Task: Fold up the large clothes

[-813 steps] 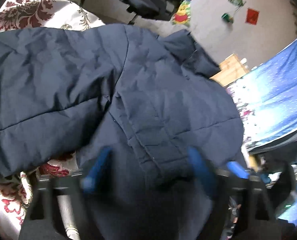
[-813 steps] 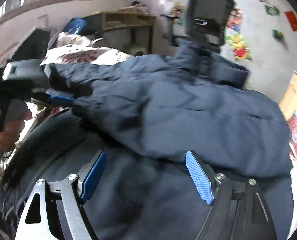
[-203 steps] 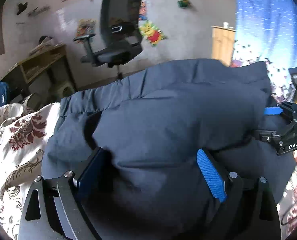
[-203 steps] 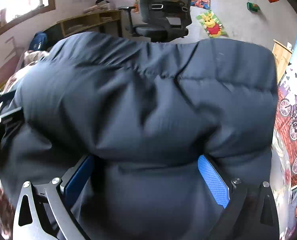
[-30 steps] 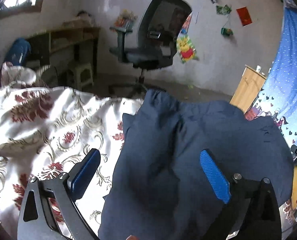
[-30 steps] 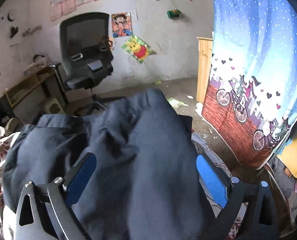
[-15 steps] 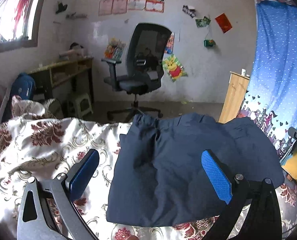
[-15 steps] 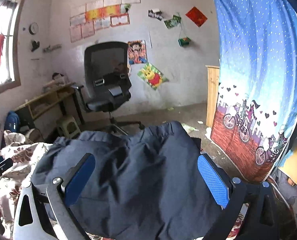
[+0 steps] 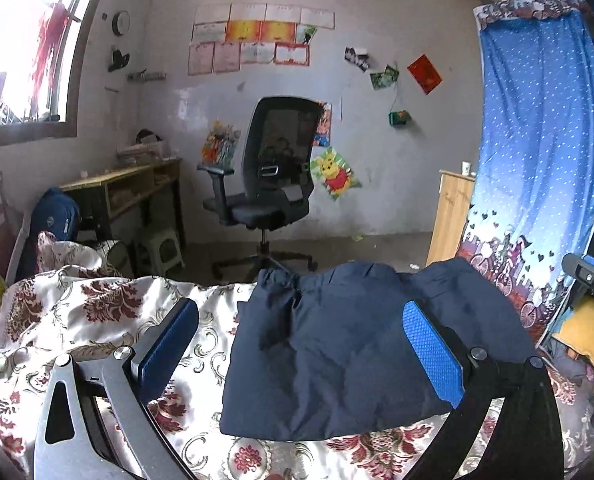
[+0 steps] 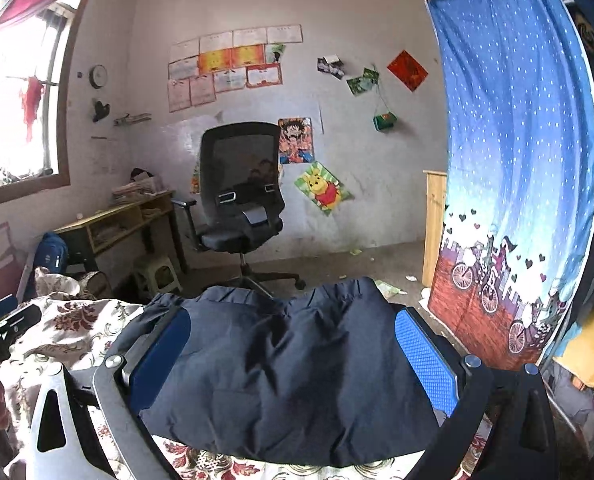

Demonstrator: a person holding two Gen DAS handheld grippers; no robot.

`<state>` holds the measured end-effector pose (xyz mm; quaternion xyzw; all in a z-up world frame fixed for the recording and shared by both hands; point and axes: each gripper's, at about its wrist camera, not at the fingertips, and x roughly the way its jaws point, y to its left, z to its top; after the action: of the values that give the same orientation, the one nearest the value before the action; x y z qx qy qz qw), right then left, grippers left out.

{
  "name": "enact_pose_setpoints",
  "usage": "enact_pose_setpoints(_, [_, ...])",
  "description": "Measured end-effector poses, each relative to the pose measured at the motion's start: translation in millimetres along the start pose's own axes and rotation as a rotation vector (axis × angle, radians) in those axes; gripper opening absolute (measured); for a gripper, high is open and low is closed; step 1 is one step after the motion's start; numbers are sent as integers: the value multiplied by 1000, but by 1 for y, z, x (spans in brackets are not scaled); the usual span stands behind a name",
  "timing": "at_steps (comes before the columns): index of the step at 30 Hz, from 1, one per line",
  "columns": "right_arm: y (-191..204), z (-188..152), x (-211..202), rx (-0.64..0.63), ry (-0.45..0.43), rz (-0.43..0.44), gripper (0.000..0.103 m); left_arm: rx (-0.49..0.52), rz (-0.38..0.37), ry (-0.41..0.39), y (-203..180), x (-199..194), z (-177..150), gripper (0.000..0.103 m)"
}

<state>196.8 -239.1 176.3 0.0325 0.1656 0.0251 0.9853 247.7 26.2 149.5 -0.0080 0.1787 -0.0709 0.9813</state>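
Observation:
A dark navy padded jacket [image 9: 349, 348] lies folded into a compact rectangle on the floral bedspread [image 9: 89, 320]. My left gripper [image 9: 301, 344] hovers above and in front of it, open, with nothing between its blue pads. From the right wrist view the same folded jacket [image 10: 289, 376] fills the lower middle, and my right gripper [image 10: 289, 352] is open over it, holding nothing. The right gripper's tip [image 9: 589, 276] shows at the right edge of the left wrist view; the left gripper's tip [image 10: 1, 328] shows at the left edge of the right wrist view.
A black office chair [image 9: 269, 184] stands beyond the bed's far edge, by a wall with posters. A wooden desk [image 9: 125, 188] and a stool are at the left. A blue curtain [image 9: 537, 160] and a small wooden cabinet [image 9: 453, 216] are at the right.
Both grippers have lifted and drawn back from the folded jacket, so more of the room shows. The jacket stays put on the bed.

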Motion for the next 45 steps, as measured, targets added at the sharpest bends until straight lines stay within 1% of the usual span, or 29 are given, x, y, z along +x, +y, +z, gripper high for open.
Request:
enact_pose_setpoints(6, [10, -5, -33, -13, -19, 20, 103, 14, -13, -36, -14, -38, -1, 101])
enact_pose_setpoints(12, [18, -15, -66, 1, -30, 55, 103, 1, -10, -43, -25, -71, -9, 101])
enact_pose_setpoints(17, [28, -23, -89, -20, -15, 95, 103, 3, -7, -22, -32, -96, -21, 101])
enact_pose_setpoints(20, [33, -34, -102, -21, -1, 122, 103, 4, 3, -14, -34, -112, -31, 101])
enact_pose_setpoints(24, [41, -48, -119, -28, -5, 138, 103, 16, 13, -24, -39, -134, -44, 101])
enact_pose_setpoints(27, [45, -57, -133, -32, -18, 135, 103, 34, 20, -33, -45, -147, -54, 101])
enact_pose_setpoints(31, [50, -66, -149, -51, -27, 123, 103, 39, 20, -36, -49, -159, -66, 101])
enact_pose_setpoints(37, [52, -84, -158, -61, -21, 108, 103, 16, 33, -4, -45, -163, -89, 101])
enact_pose_setpoints(41, [51, -97, -156, -53, -16, 93, 103, 12, 59, 4, -41, -164, -104, 101])
enact_pose_setpoints(45, [48, -112, -149, -45, -7, 81, 103, -6, 62, 13, -35, -162, -117, 101])
